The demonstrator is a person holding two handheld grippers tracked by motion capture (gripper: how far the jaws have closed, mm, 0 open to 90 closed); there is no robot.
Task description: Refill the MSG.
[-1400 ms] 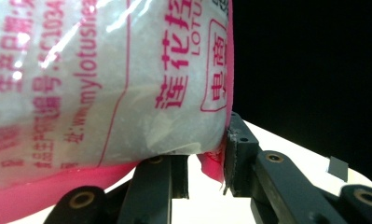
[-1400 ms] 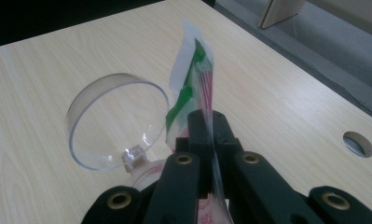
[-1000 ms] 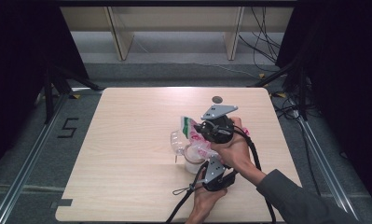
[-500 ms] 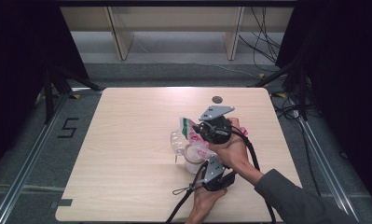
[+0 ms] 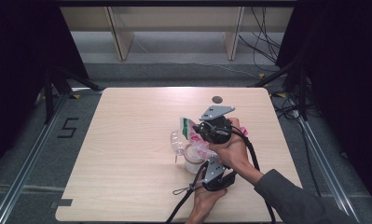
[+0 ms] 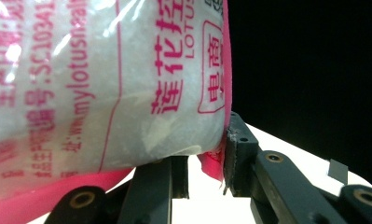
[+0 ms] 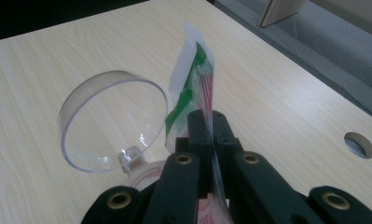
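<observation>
High view, wooden table [image 5: 127,154], right gripper [image 7: 210,125] clamped on plastic bag [image 7: 195,88], left gripper [image 6: 204,158] pinching bag's pink edge, clear lid [image 7: 111,119] near left.

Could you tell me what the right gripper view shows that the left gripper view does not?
Right gripper view: the clear hinged lid standing open over the wooden table, the bag's green-striped top edge, and the right hand-held gripper shut on it. Left gripper view: the bag's pink printed lettering and white grainy contents, close up. Both: the same plastic bag, pinched between black jaws.
</observation>
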